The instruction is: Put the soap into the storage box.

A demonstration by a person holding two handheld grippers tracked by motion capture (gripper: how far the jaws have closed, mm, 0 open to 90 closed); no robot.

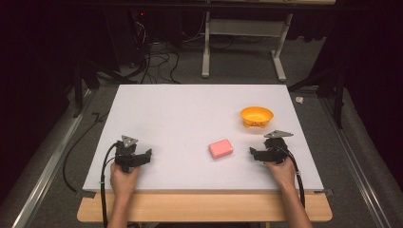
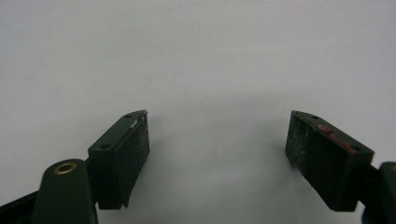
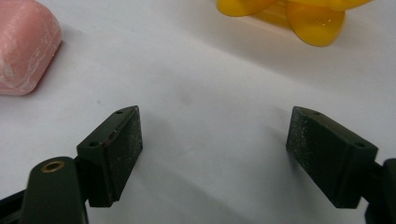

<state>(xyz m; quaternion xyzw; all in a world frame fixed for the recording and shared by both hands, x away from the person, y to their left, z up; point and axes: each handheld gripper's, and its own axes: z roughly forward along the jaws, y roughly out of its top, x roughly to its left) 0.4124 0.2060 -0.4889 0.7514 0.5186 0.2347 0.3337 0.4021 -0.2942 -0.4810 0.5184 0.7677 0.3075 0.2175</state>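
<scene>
- L gripper at approx 8 o'clock on white surface, held by left hand; jaws wide apart, nothing btwn them, bare surface under them in left gripper view.
- R gripper at approx 4 o'clock, in right hand; jaws wide apart, empty, pointing toward centre.
- Pink soap bar near centre, slightly toward 5 o'clock, btwn the two grippers, closer to R; untouched. Shows at 10 o'clock in right gripper view.
- Orange bowl at 2 o'clock, upright, apart from soap.
</scene>
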